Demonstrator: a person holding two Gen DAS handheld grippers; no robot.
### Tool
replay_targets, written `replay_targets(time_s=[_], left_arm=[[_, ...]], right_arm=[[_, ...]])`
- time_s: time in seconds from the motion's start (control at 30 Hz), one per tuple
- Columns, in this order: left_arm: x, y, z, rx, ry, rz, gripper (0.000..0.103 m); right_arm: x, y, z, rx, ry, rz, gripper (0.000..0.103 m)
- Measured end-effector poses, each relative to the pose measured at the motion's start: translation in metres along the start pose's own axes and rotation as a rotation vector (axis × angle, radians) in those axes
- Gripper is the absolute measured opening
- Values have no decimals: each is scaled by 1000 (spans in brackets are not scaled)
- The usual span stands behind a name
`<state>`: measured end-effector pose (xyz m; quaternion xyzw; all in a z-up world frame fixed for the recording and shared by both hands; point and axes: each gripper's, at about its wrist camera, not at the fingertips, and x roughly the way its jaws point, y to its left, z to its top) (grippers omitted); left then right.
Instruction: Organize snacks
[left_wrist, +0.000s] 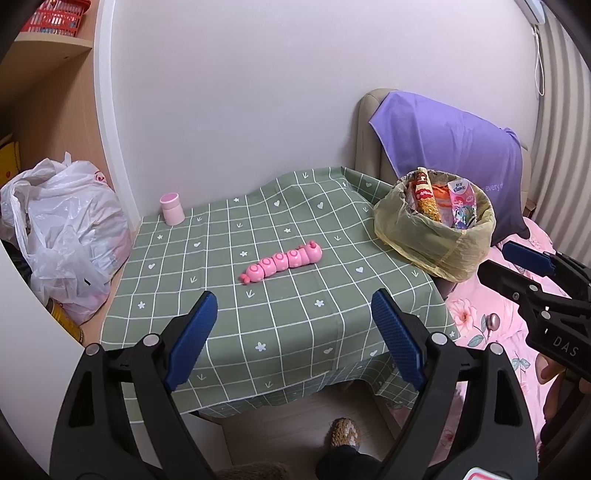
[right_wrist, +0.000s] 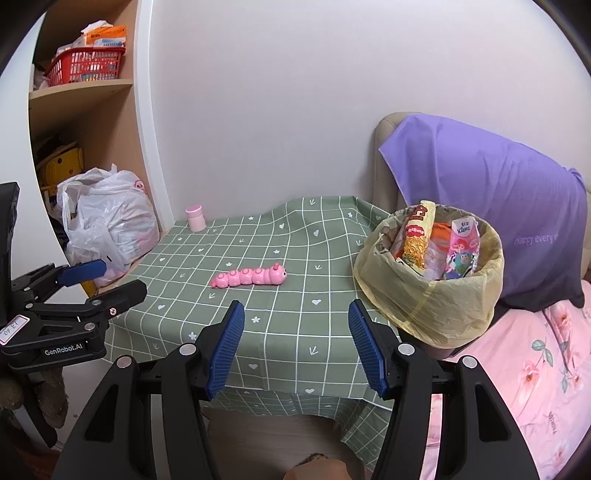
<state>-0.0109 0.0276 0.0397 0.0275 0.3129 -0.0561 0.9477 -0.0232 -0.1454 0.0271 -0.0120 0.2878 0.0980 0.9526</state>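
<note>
snack packets (right_wrist: 436, 240) upright in the lined basket (right_wrist: 428, 306) at bench's right edge | light, crinkly, slippery film: pinch a top seam, I'd say | left gripper (left_wrist: 295, 332) and right gripper (right_wrist: 295, 347): jaws wide apart, empty, over near edge

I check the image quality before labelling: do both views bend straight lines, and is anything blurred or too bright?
Left wrist view: strong fisheye, the shelf edge bows, black corners; table sharp, light soft and even. Right wrist view: same bending at the shelf edge; snack basket labels readable, no glare, only weak shadows.
</note>
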Motion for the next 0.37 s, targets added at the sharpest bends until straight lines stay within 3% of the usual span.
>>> replay_targets(time_s=[0.13,0.23,0.37], left_arm=[[24,7,8,-36,33,-5,81],[77,35,14,-104,108,19,81],[168,103,23,-227,216,165,81]], right_arm=[[26,-2,17,-60,11,21,55],[71,-7,36,-131,41,67,56],[180,-17,70,-181,166,272,61]])
